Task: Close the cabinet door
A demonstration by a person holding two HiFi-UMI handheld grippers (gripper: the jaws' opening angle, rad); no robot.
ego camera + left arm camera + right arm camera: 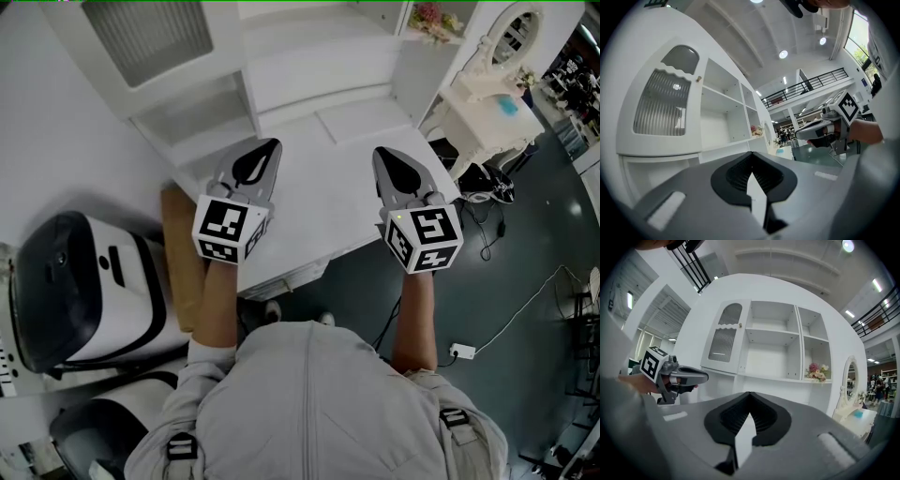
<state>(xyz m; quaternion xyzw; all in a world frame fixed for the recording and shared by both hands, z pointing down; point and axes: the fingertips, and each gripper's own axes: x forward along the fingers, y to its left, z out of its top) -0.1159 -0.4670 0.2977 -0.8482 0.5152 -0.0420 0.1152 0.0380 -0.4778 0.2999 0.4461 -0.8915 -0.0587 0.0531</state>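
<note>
Pink flowers (pixel 816 371) just left of a white dressing table (pixel 487 112) with an oval mirror (pixel 849 376); something small and blue (pixel 507 105) on its top. Brown board (pixel 180 262) beside a black-and-white machine (pixel 66 291). White power strip (pixel 461 352) and cable (pixel 511 319) on dark floor (pixel 534 206). Black balcony railing (pixel 811 86) high up, under round ceiling lights (pixel 783 54).

We see a dark floor (pixel 534 234) with a white wire (pixel 520 314) that runs to a plug box (pixel 461 352). A white dresser (pixel 473 114) with an oval mirror (pixel 516 36) stands at the side, and pink flowers (pixel 816 371) sit near it. Up high, round lights (pixel 783 54) shine in the white ceiling (pixel 740 28), a black rail (pixel 806 86) runs along an upper floor, and a big window (pixel 862 33) is bright.
</note>
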